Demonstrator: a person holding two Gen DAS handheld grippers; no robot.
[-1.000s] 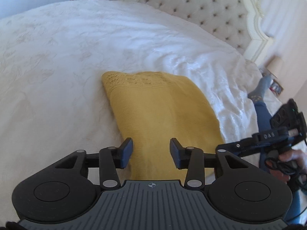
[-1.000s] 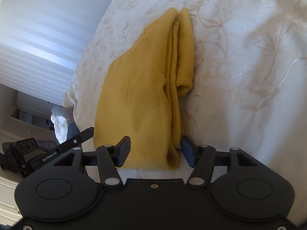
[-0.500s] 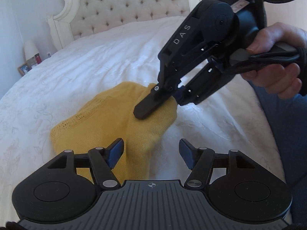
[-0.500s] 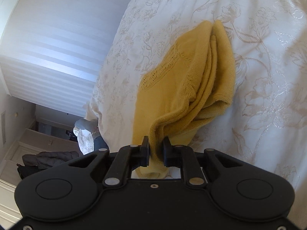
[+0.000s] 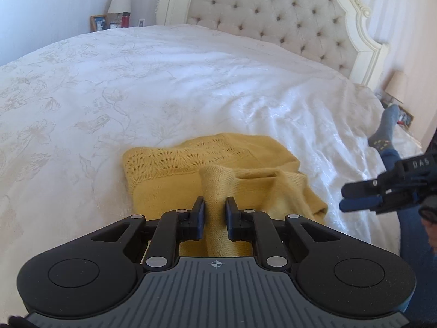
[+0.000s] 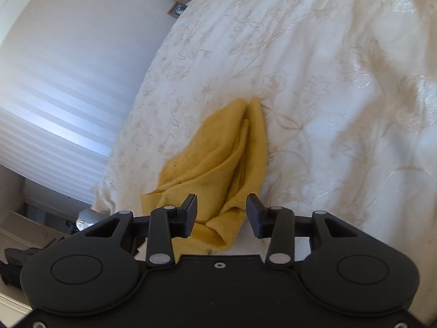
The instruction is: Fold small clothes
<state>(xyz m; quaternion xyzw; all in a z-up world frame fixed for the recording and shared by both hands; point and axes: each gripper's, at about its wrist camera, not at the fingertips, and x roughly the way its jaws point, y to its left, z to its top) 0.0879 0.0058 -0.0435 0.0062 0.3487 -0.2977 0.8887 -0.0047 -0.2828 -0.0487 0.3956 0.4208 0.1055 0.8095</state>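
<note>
Left view: left gripper (image 5: 215,209) at lower centre, jaws closing, pinching raised ridge of yellow knit (image 5: 174,175). Knit lying mid-frame on white bedspread (image 5: 136,82). Tufted headboard (image 5: 273,13) at top, lamp (image 5: 119,0) upper left, socked foot (image 5: 385,128) at right edge. Right gripper visible only as dark body at right edge.

Right view: right gripper (image 6: 221,216) at lower centre, jaws opening, half wide; knit (image 6: 218,150) edge between pads, untouched. Striped wall (image 6: 54,109) at left.

A big bed (image 5: 164,82) wears a white cover with flowers. Behind it stands a soft headboard (image 5: 273,22) with buttons. A lamp (image 5: 119,0) and a picture frame (image 5: 98,23) sit nearby.
</note>
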